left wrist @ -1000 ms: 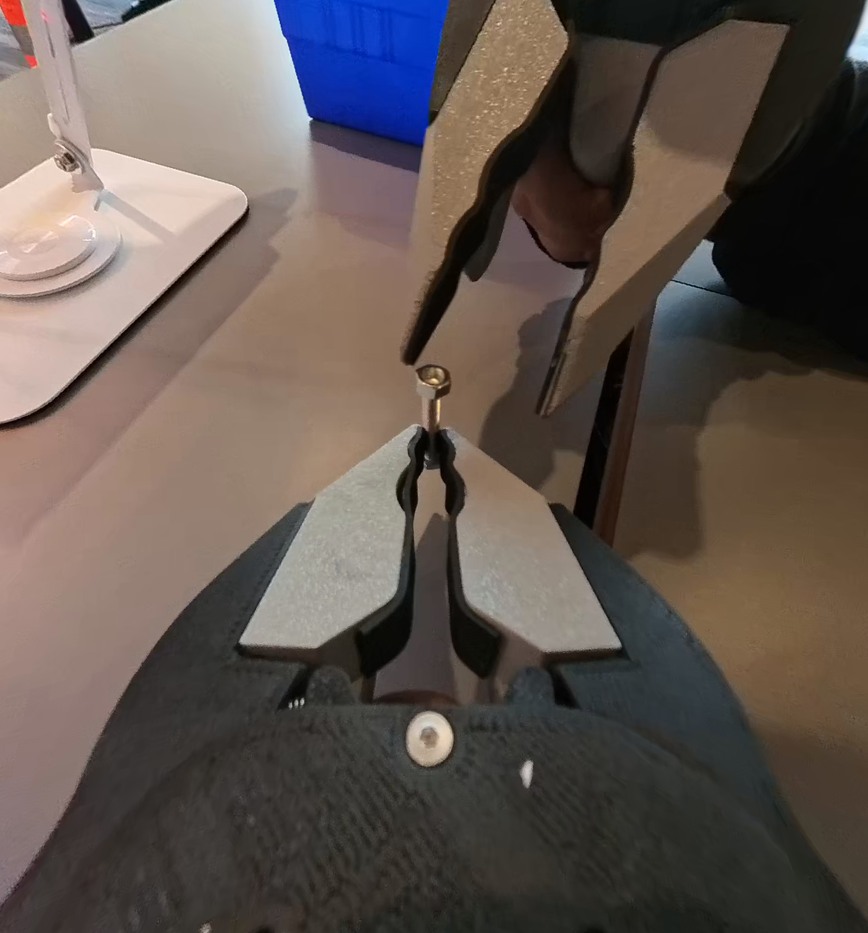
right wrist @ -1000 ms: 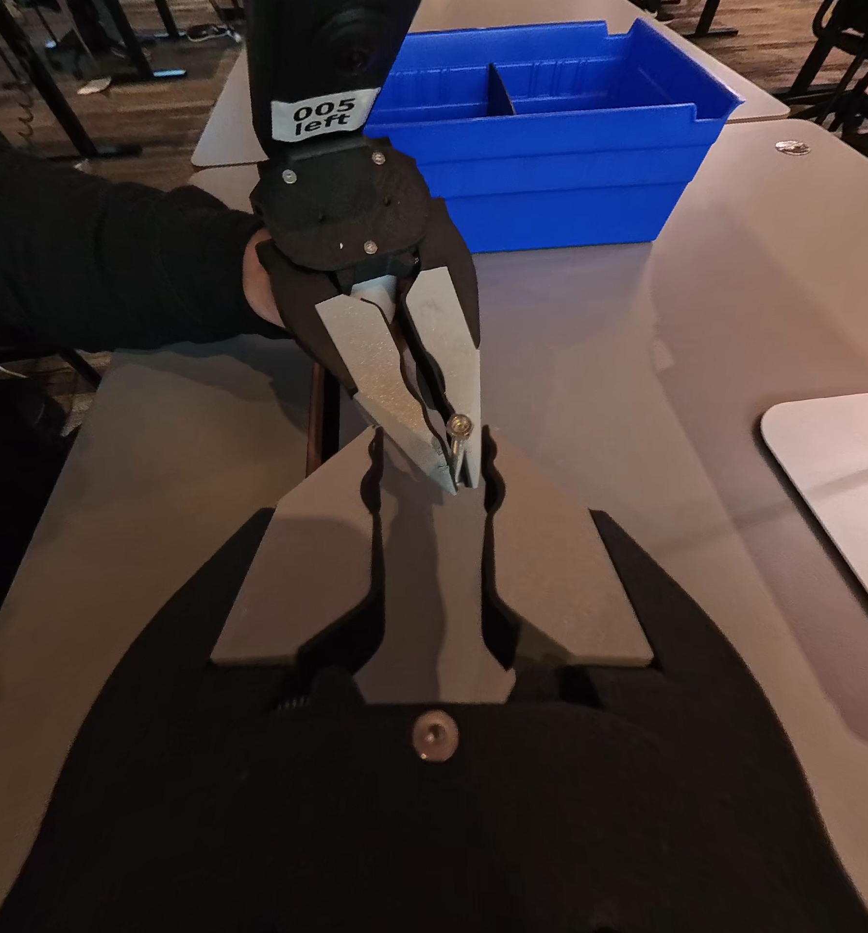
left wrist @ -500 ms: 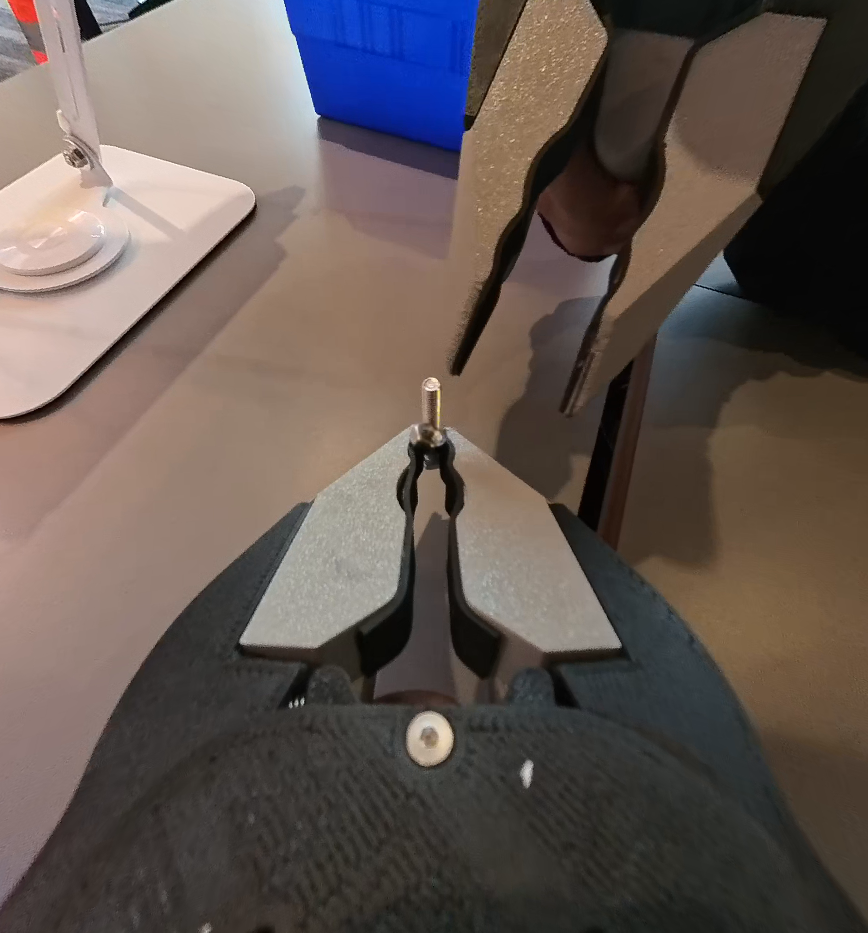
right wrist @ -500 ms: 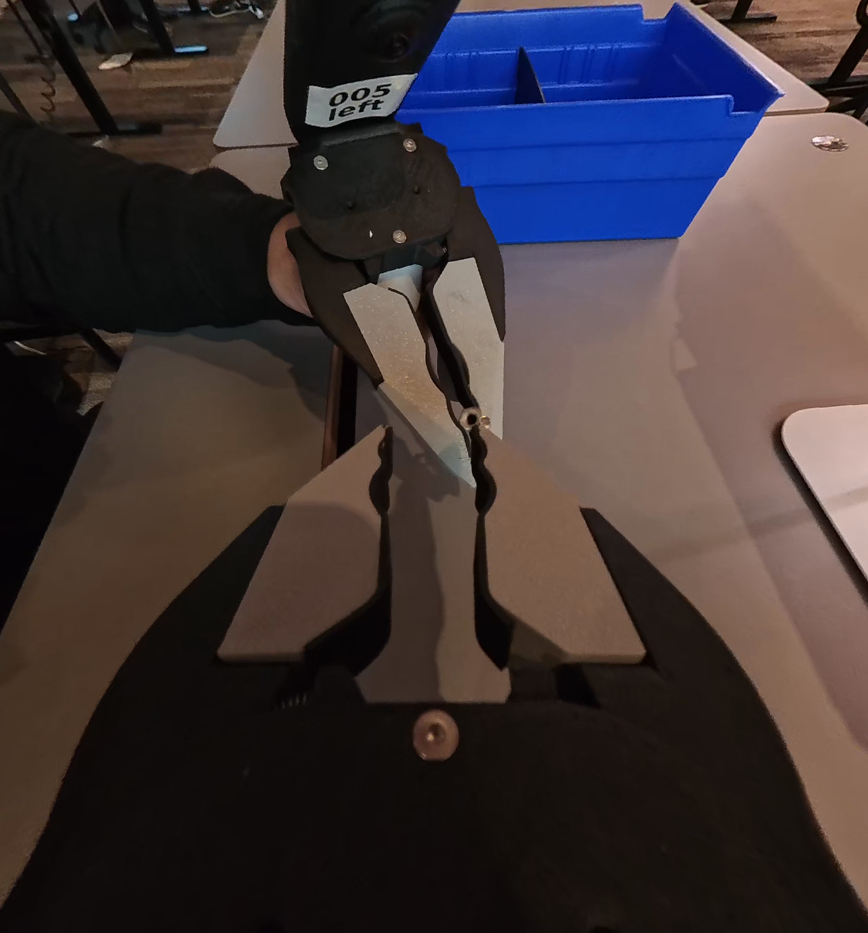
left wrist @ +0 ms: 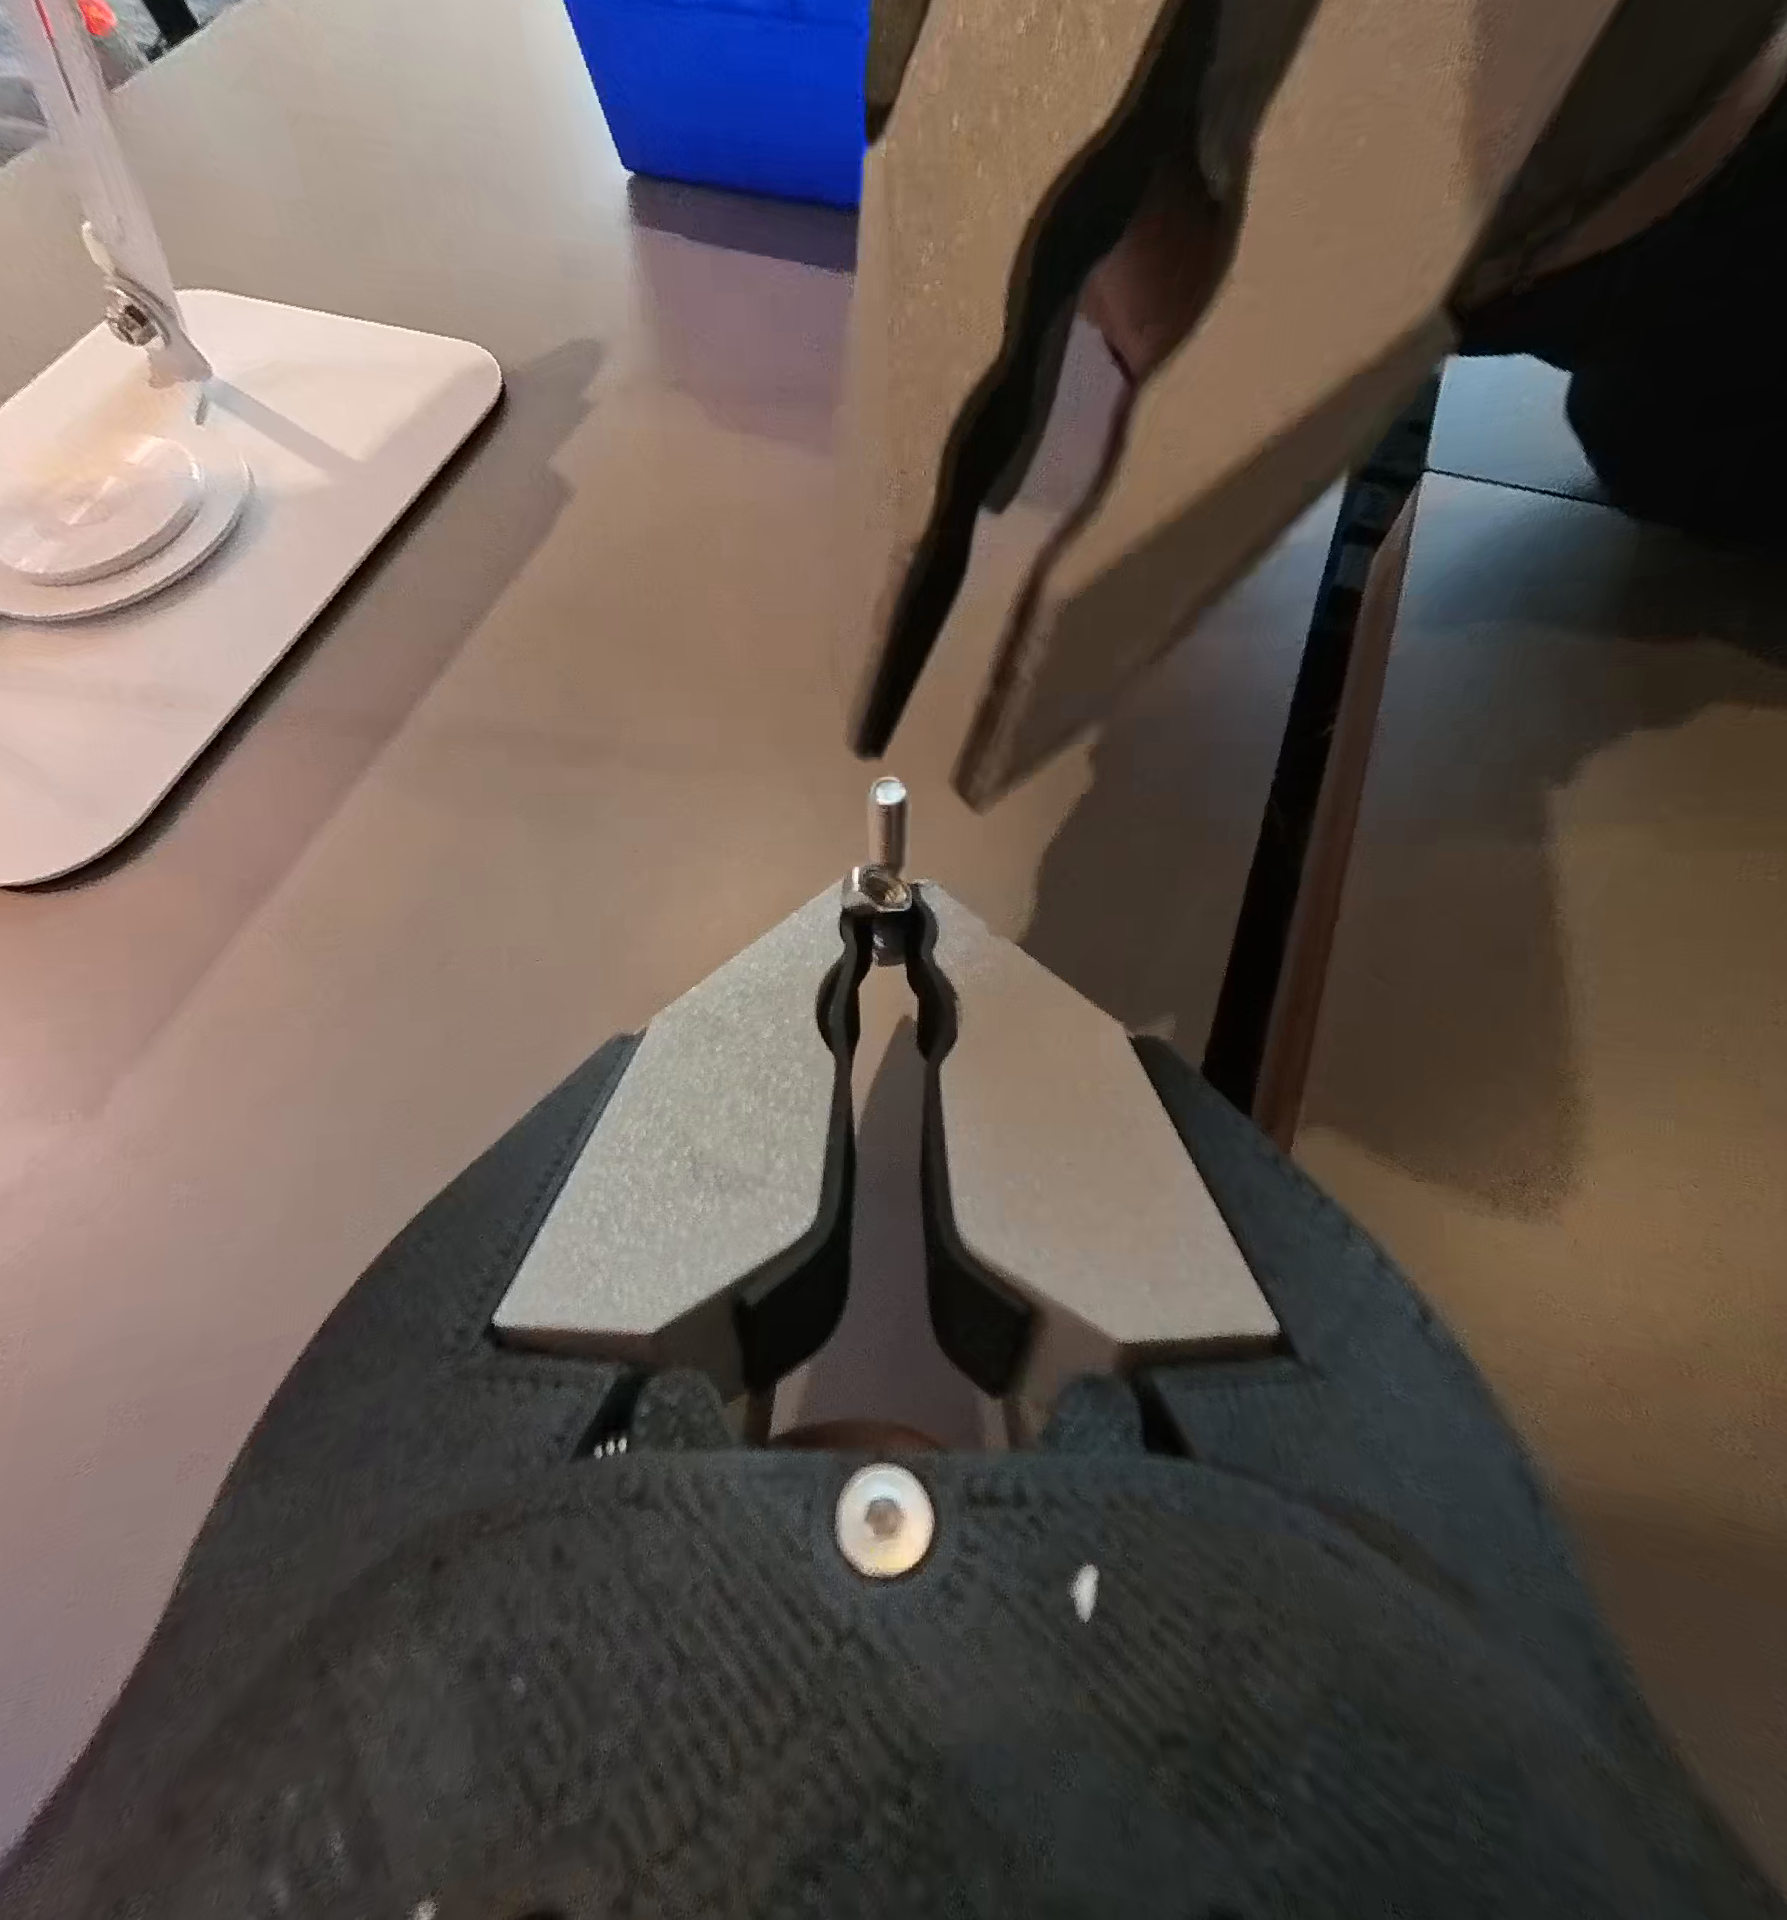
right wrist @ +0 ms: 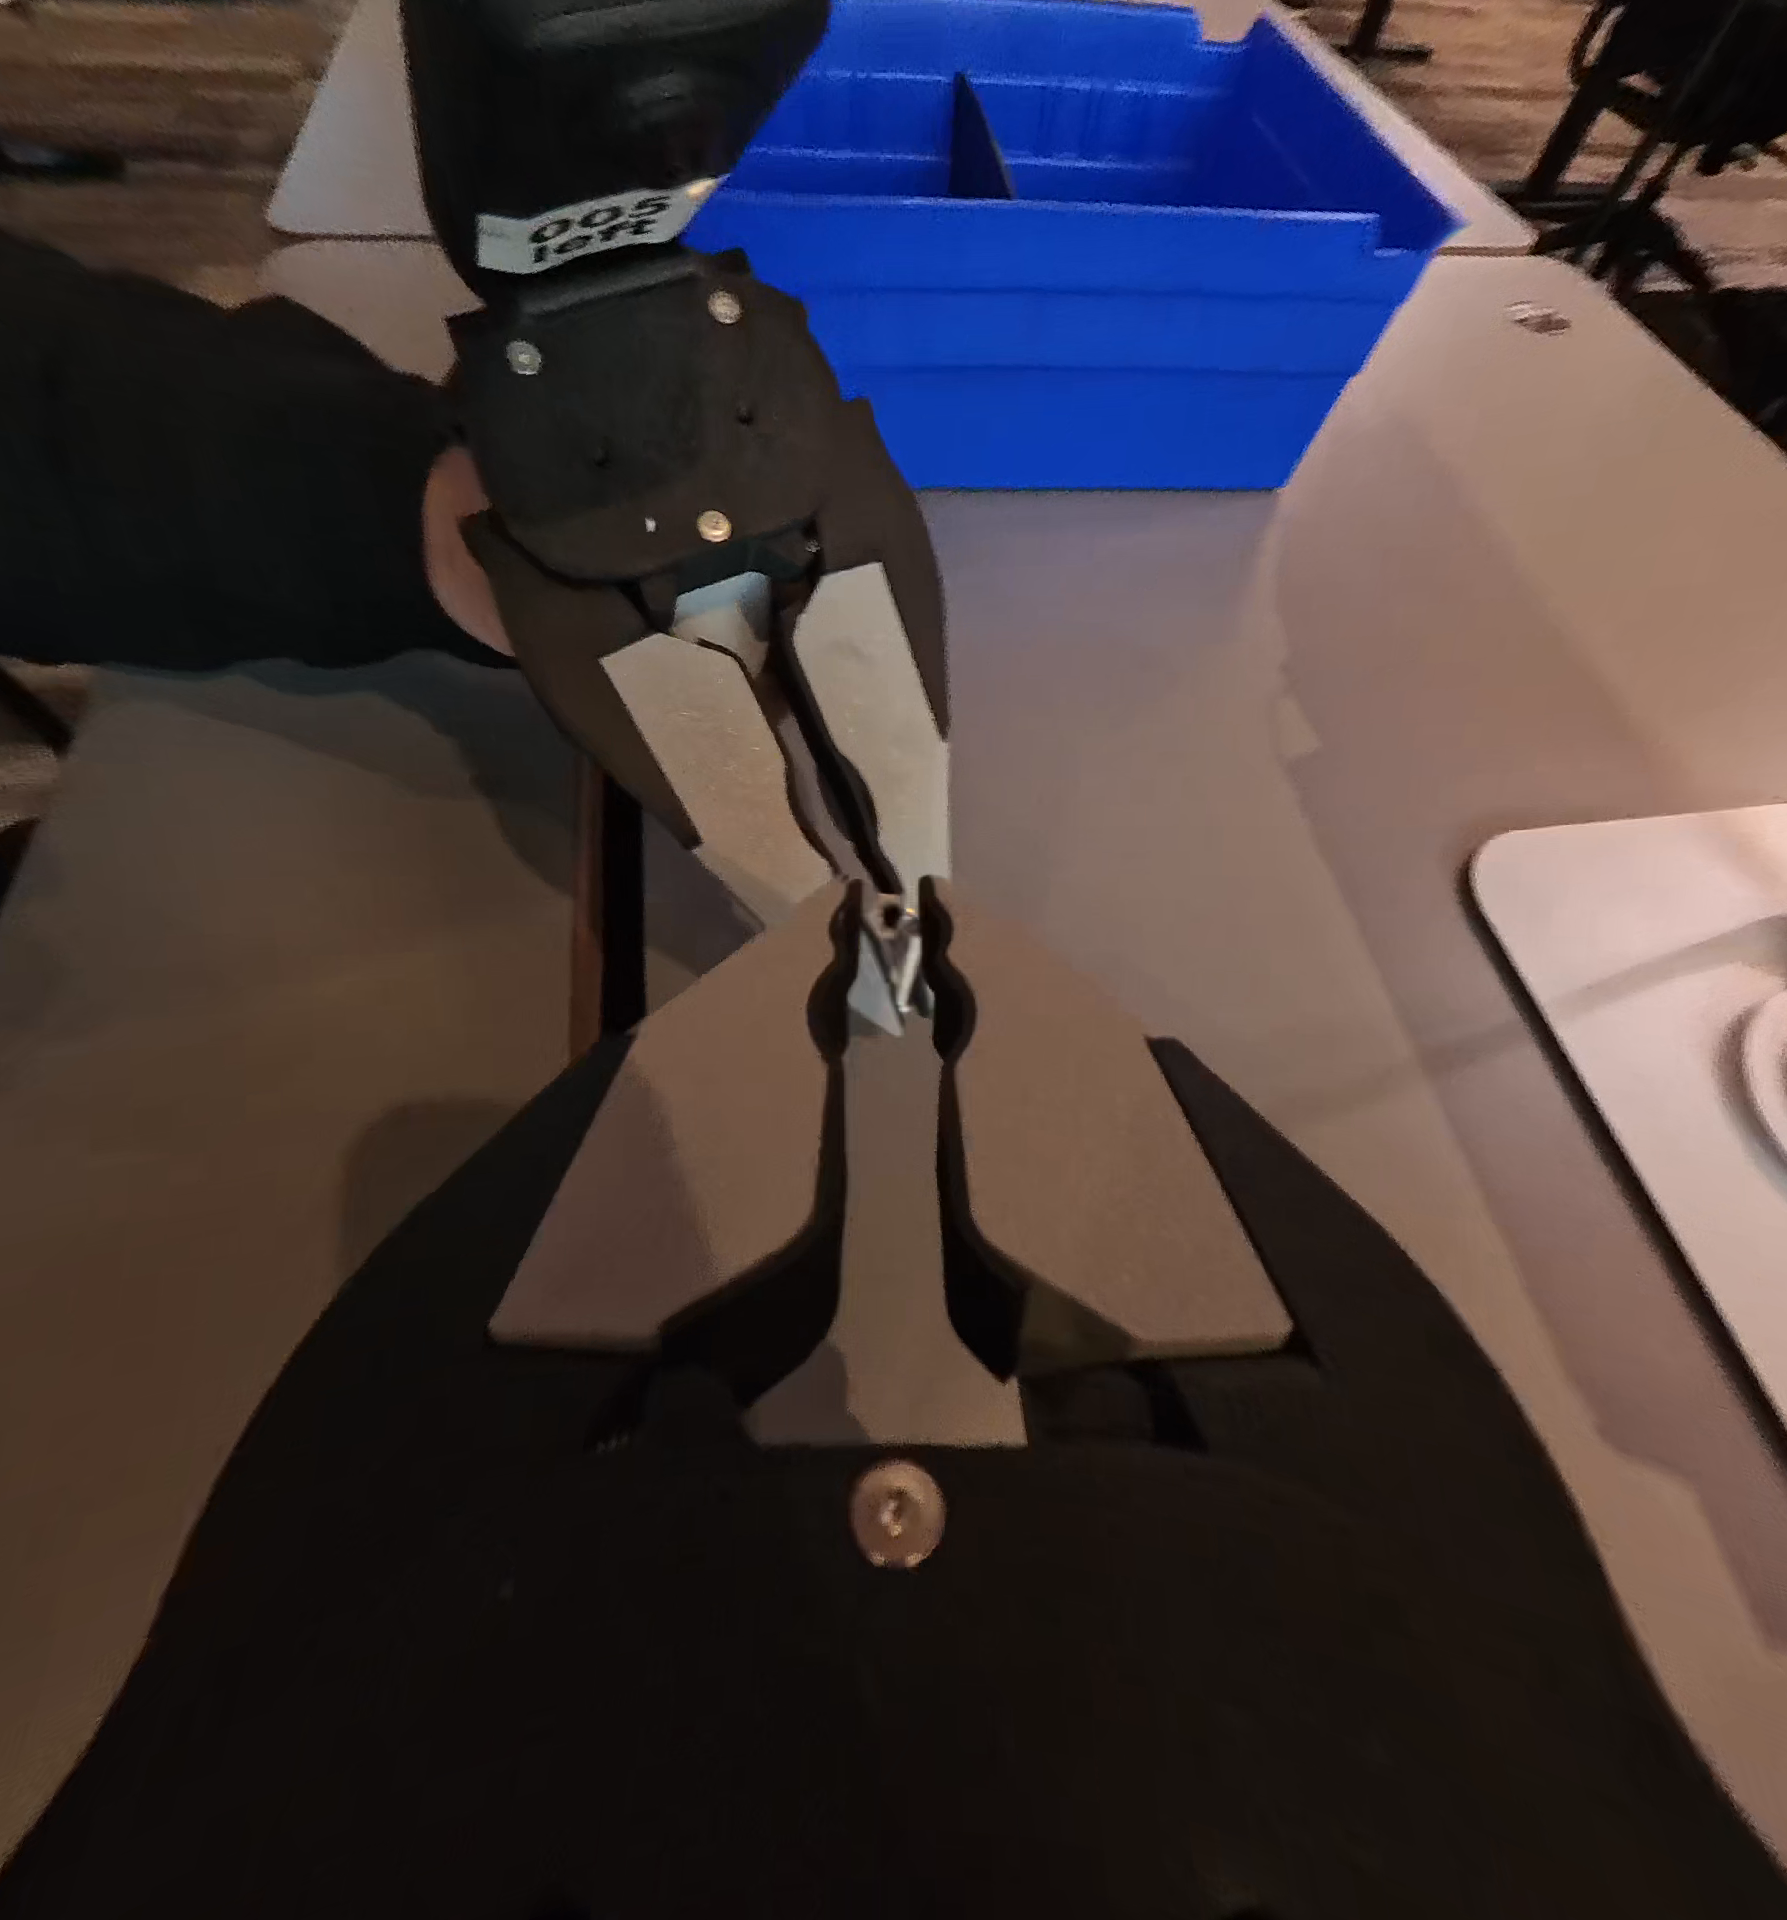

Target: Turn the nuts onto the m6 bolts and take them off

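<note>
One blue bin sits on the table ahead of the right gripper, behind the left gripper's body. A dark divider splits its far part into compartments, and the visible parts of them look bare; the near section is hidden behind the front wall, so I can't tell what lies there.

One bolt is in play. The left gripper has it pinched by the head at its very fingertips, jaws closed tight around it, the shank sticking straight out ahead. One nut seems to sit at the base of that shank, right against the tips, though it's small and hard to be sure of.

The right gripper hangs just above and ahead of the bolt's free end, its fingers narrowly parted, with a slim gap between them and nothing held. From the right wrist view, the bolt lies in that gap, close to the tips.

One white stand base rests off to the left gripper's left.
</note>
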A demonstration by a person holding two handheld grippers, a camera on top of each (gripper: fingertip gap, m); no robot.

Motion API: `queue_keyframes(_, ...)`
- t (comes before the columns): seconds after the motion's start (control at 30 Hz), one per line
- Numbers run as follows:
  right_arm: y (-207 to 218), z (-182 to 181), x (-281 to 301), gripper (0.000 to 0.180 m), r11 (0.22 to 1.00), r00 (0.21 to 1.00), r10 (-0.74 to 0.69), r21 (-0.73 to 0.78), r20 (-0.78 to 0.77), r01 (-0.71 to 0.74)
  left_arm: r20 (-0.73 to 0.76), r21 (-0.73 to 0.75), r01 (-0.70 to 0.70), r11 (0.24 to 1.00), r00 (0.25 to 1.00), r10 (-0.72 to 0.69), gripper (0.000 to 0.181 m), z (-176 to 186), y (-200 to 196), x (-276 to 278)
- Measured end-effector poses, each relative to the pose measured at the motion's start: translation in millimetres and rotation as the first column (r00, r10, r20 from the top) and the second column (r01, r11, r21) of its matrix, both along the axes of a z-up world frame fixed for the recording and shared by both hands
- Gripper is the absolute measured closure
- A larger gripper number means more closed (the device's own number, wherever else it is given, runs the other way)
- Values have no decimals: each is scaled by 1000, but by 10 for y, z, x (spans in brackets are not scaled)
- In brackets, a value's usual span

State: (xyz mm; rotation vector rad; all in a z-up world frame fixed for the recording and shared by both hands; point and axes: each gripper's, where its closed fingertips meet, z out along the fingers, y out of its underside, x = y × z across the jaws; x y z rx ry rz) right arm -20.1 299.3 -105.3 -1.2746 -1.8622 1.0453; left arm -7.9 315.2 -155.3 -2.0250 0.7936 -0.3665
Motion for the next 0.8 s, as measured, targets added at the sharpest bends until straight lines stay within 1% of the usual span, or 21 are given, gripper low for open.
queue_keyframes(0.07, -37, -78, -35, 164, 1000, 999, 0, 12, 39, 0, 2, -2, 2, 1000, 1000, -2, 178, -1, -2, 1)
queue_keyframes(0.1, -23, -124, -49, 163, 999, 998, -11, 40, 56, 9, 4, -2, 4, 1000, 1000, -4, 178, 2, -5, 3)
queue_keyframes(0.17, 7, -204, -60, 167, 997, 996, -26, 75, 85, 20, 0, -1, 10, 1000, 1000, -10, 178, 1, -13, 13)
queue_keyframes(0.27, -19, -216, -59, 172, 999, 996, -9, 52, 92, 4, -14, -4, 21, 1000, 1000, -21, 178, -20, -23, 29)
queue_keyframes(0.3, -12, -208, -62, 177, 999, 996, -13, 49, 87, 8, -6, -4, 31, 999, 999, -31, 178, -12, -33, 48)
queue_keyframes(0.47, -36, -211, -47, 178, 1000, 995, 8, -3, 98, -7, -21, 1, 39, 999, 999, -39, 178, -20, -42, 61)
queue_keyframes(0.6, -17, -194, -65, 178, 999, 996, -10, 43, 84, 7, 12, -9, 30, 999, 999, -30, 178, -2, -33, 48)
queue_keyframes(0.8, -14, -215, -74, 178, 999, 997, -9, 50, 75, 5, 8, -23, 23, 999, 1000, -23, 178, -27, -32, 41)
